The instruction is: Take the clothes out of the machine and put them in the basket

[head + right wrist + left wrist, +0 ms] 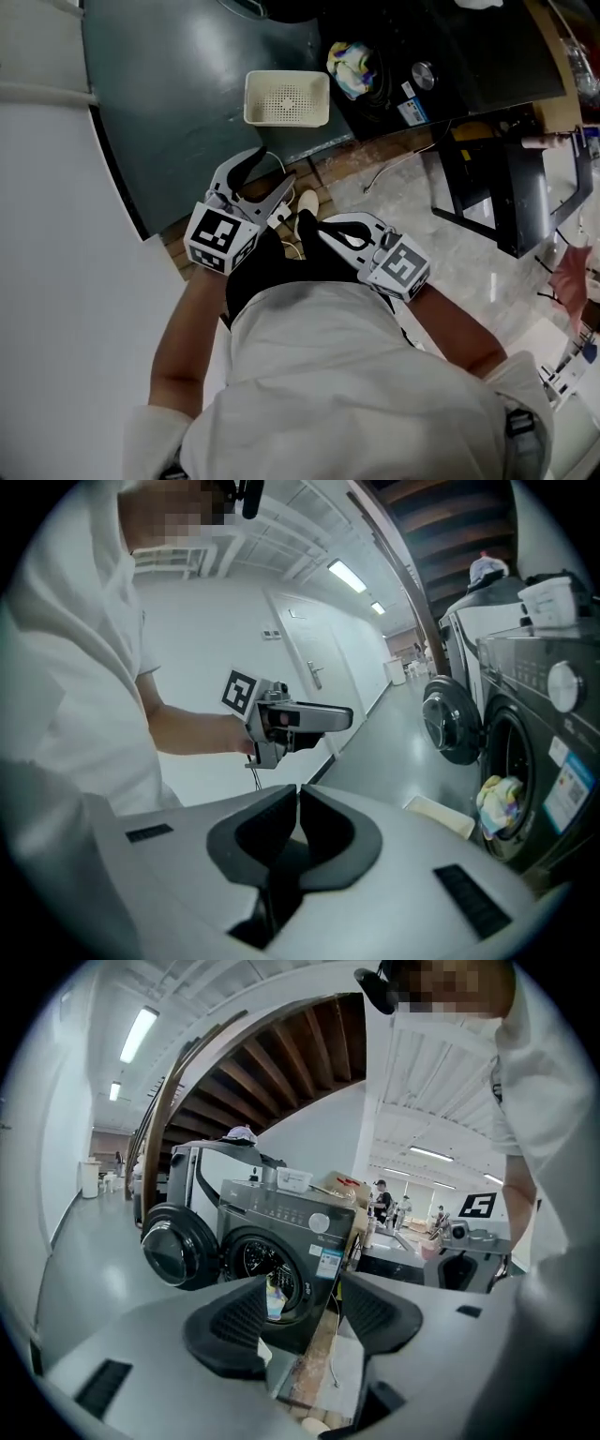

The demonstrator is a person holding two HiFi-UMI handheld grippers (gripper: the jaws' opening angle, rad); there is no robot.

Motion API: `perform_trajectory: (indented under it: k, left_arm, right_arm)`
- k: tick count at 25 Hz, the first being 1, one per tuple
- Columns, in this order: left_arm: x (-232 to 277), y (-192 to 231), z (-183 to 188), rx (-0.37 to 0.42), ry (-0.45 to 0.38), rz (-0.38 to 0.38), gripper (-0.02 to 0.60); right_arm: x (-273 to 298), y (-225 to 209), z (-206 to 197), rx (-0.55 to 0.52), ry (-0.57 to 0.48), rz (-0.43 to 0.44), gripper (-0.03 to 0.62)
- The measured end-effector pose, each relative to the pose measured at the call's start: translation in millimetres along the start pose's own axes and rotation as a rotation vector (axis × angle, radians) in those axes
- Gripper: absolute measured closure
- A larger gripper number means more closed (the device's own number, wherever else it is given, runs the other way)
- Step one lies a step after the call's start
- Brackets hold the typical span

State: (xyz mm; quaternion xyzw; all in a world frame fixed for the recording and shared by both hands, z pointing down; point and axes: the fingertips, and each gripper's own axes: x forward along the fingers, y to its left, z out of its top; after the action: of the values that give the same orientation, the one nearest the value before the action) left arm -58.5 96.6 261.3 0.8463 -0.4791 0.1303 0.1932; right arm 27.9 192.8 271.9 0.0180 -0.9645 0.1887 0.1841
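A dark grey washing machine (298, 1241) stands with its round door (176, 1246) swung open to the left. Colourful clothes (274, 1297) hang out of the drum, also seen as clothes (353, 67) and clothes (499, 802). The white perforated basket (287, 97) sits empty on the floor in front of the machine, with the basket (439, 815) low at the right. My left gripper (270, 180) is held close to the body, well short of the machine. The left gripper (302, 1318) is open and empty. My right gripper (315, 225) is beside it. The right gripper (297, 797) is shut with nothing in it.
A black metal stand (495, 187) and loose cables (394, 169) lie on the marble floor to the right. A white wall (56, 281) runs along the left. A wooden staircase (272, 1063) rises behind the machine. The person's white shirt (347, 394) fills the lower view.
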Motion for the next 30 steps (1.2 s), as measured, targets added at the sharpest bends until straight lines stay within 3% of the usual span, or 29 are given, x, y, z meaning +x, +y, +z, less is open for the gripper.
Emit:
perform_trajectory:
  k: [4,8,11,17,30]
  left_arm:
    - [40.3,16.5,29.8,0.03,0.037,-0.039,0.316]
    - [94.0,36.9,30.9,0.043,0.097,-0.089,0.282]
    - [140.6,53.1,17.6,0.032,0.151,-0.147,0.255]
    - [235.7,90.9,-9.6,0.018,0.232,-0.269,0.222]
    - [417.6,133.1,-77.2,0.074,0.334,-0.378,0.192]
  right_arm:
    - [-6.5,-25.6,20.2,0.047,-0.026,-0.049,0.58]
    - [-3.3,-51.7,23.8,0.115,-0.032,-0.086,0.58]
    - [1.9,-75.6,23.7,0.18,-0.032,-0.132,0.58]
    - [22.5,-124.6,19.7,0.206,-0.033,-0.268,0.58]
    - [65.9,-206.3,-10.5,0.321,-0.027,-0.428,0.58]
